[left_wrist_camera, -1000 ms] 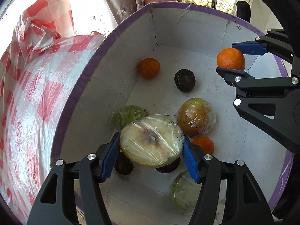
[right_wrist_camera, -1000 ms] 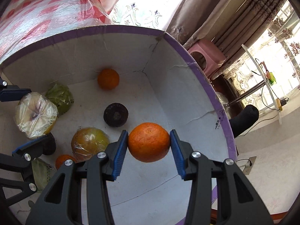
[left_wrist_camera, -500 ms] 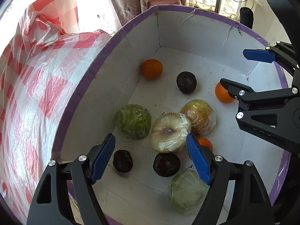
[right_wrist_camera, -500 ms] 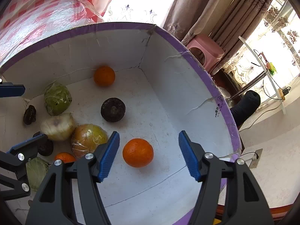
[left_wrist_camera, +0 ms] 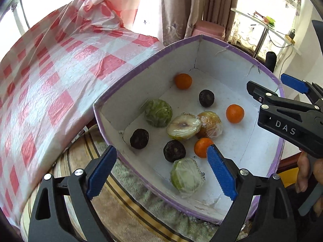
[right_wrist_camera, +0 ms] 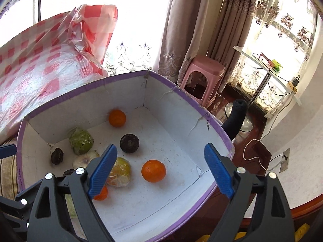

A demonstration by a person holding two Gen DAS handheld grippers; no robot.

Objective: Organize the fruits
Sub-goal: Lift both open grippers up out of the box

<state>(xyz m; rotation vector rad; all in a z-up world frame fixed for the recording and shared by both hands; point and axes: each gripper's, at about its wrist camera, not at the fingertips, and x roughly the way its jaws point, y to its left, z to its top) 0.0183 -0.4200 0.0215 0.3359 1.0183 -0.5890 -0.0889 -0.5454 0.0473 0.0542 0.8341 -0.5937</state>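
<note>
A white box with a purple rim (left_wrist_camera: 145,58) (right_wrist_camera: 214,119) holds several fruits. The wrapped pale fruit (left_wrist_camera: 183,126) lies in the middle beside a green wrapped one (left_wrist_camera: 158,112) and a yellow wrapped one (left_wrist_camera: 211,122). The orange (left_wrist_camera: 234,113) (right_wrist_camera: 153,170) rests on the box floor. Dark round fruits (left_wrist_camera: 139,138) and other oranges (left_wrist_camera: 183,81) lie around. My left gripper (left_wrist_camera: 159,173) is open and empty above the box's near rim. My right gripper (right_wrist_camera: 160,169) (left_wrist_camera: 272,88) is open and empty above the orange.
A red and white checked plastic sheet (left_wrist_camera: 50,70) lies left of the box. A striped cloth (left_wrist_camera: 121,211) is under the box. A pink stool (right_wrist_camera: 203,74), curtains and a glass side table (right_wrist_camera: 268,68) stand behind.
Both grippers opened and let go: the wrapped pale fruit and the orange now lie in the box. Both grippers have since pulled up and back from the box.
</note>
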